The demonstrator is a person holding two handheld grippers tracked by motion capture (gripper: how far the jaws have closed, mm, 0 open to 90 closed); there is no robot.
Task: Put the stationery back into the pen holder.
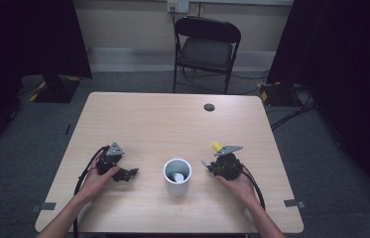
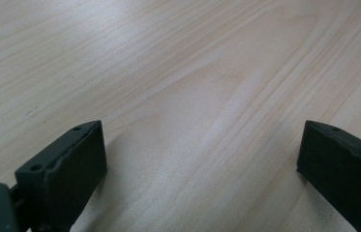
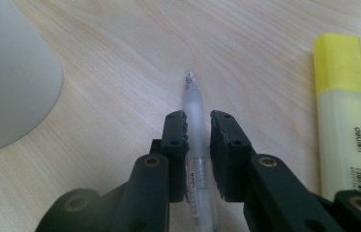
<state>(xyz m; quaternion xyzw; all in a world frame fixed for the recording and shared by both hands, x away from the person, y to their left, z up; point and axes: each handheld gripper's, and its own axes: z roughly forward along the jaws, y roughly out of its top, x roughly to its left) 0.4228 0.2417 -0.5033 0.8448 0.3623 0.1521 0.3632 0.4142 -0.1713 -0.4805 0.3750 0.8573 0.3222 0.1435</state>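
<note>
Right tongs clamp a pen beside the cup

The right tongs grip a translucent pen lying on the surface, apparently for lifting toward the white cup; a yellow highlighter lies alongside. The left tongs rest apart, empty.

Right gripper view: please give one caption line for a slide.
Right hand-held gripper closed on a clear pen, beside a yellow highlighter and white cup.
</note>
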